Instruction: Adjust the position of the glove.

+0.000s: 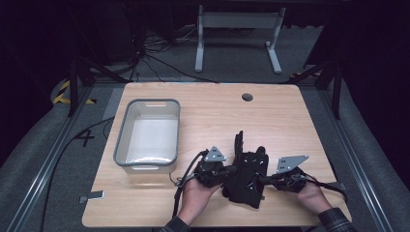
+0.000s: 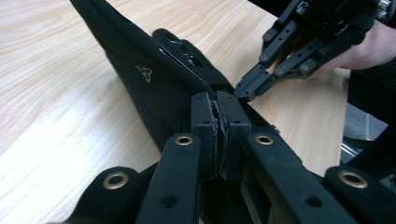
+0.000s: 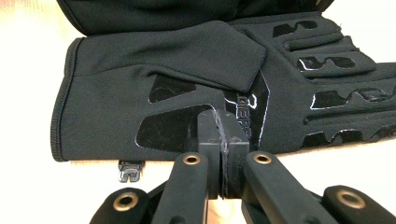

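A black fabric glove [image 1: 246, 176] with glossy printed grips lies near the table's near edge, between both grippers. The left gripper [image 1: 233, 169] and right gripper [image 1: 261, 179] each pinch it, jaws fully closed. The grey plastic bin [image 1: 123, 140] to the far left holds nothing, so any placing there seems undone.

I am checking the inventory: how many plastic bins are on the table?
1. The grey-rimmed bin stands on the left part of the table, left of the left gripper; no other bin seems hidden.
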A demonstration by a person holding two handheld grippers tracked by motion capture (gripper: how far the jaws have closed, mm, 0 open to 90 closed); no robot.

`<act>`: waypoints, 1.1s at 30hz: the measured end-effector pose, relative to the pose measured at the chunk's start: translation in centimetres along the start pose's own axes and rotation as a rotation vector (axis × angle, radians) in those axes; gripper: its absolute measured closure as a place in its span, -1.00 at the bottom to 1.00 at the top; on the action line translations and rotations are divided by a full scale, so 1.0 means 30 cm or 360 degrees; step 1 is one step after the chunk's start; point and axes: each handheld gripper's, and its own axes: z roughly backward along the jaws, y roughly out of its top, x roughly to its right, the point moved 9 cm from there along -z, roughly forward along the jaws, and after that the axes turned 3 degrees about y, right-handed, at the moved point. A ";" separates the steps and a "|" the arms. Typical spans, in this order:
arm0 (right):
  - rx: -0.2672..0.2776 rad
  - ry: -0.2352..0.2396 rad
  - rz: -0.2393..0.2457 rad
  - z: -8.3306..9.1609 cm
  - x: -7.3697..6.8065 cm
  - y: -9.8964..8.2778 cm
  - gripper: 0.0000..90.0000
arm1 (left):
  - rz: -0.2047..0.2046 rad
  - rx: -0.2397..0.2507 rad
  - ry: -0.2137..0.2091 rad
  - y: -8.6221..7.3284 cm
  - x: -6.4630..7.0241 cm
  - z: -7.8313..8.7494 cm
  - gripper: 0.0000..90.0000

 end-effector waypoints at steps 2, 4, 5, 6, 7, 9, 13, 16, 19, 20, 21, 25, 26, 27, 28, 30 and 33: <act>0.0005 -0.0001 0.0000 0.001 0.000 0.001 1.00 | -0.0002 -0.0008 -0.0027 0.000 0.008 -0.008 0.93; 0.0008 -0.0005 -0.0002 0.004 0.001 0.002 1.00 | 0.0000 -0.0007 -0.0051 0.002 0.017 -0.018 0.92; 0.0010 -0.0010 -0.0001 0.006 0.003 0.003 1.00 | -0.0003 -0.0007 -0.0054 0.003 0.019 -0.022 0.92; 0.0017 -0.0013 -0.0001 0.011 0.005 0.004 1.00 | -0.0009 -0.0009 -0.0071 0.004 0.026 -0.031 0.92; 0.0017 -0.0013 -0.0001 0.011 0.005 0.004 1.00 | -0.0009 -0.0009 -0.0071 0.004 0.026 -0.031 0.92; 0.0036 -0.0031 -0.0006 0.024 0.012 0.008 1.00 | -0.0004 -0.0013 -0.0087 0.004 0.034 -0.042 0.92; 0.0049 -0.0051 -0.0010 0.040 0.021 0.008 1.00 | -0.0009 -0.0027 -0.0121 0.003 0.048 -0.064 0.92; 0.0066 -0.0077 -0.0032 0.060 0.042 -0.002 1.00 | -0.0016 -0.0037 -0.0144 0.002 0.060 -0.083 0.92; 0.0067 -0.0099 -0.0044 0.076 0.059 -0.012 1.00 | -0.0027 -0.0051 -0.0164 0.000 0.071 -0.102 0.91; 0.0072 -0.0110 -0.0052 0.080 0.065 -0.015 1.00 | -0.0035 -0.0062 -0.0172 -0.002 0.076 -0.111 0.91; 0.0074 -0.0118 -0.0059 0.086 0.071 -0.018 1.00 | -0.0041 -0.0070 -0.0179 -0.004 0.079 -0.119 0.91; 0.0081 -0.0134 -0.0067 0.097 0.081 -0.022 1.00 | -0.0058 -0.0090 -0.0198 -0.008 0.093 -0.150 0.91; 0.0080 -0.0137 -0.0069 0.099 0.083 -0.024 1.00 | -0.0050 -0.0089 -0.0202 -0.008 0.097 -0.155 0.91; 0.0079 -0.0135 -0.0068 0.099 0.083 -0.024 1.00 | -0.0059 -0.0096 -0.0210 -0.010 0.100 -0.161 0.91; 0.0079 -0.0135 -0.0068 0.099 0.083 -0.024 1.00 | -0.0059 -0.0096 -0.0210 -0.010 0.100 -0.161 0.91; 0.0076 -0.0138 -0.0065 0.099 0.085 -0.026 1.00 | -0.0064 -0.0105 -0.0222 -0.011 0.108 -0.176 0.90; 0.0076 -0.0140 -0.0064 0.099 0.086 -0.026 1.00 | -0.0074 -0.0118 -0.0229 -0.015 0.112 -0.184 0.90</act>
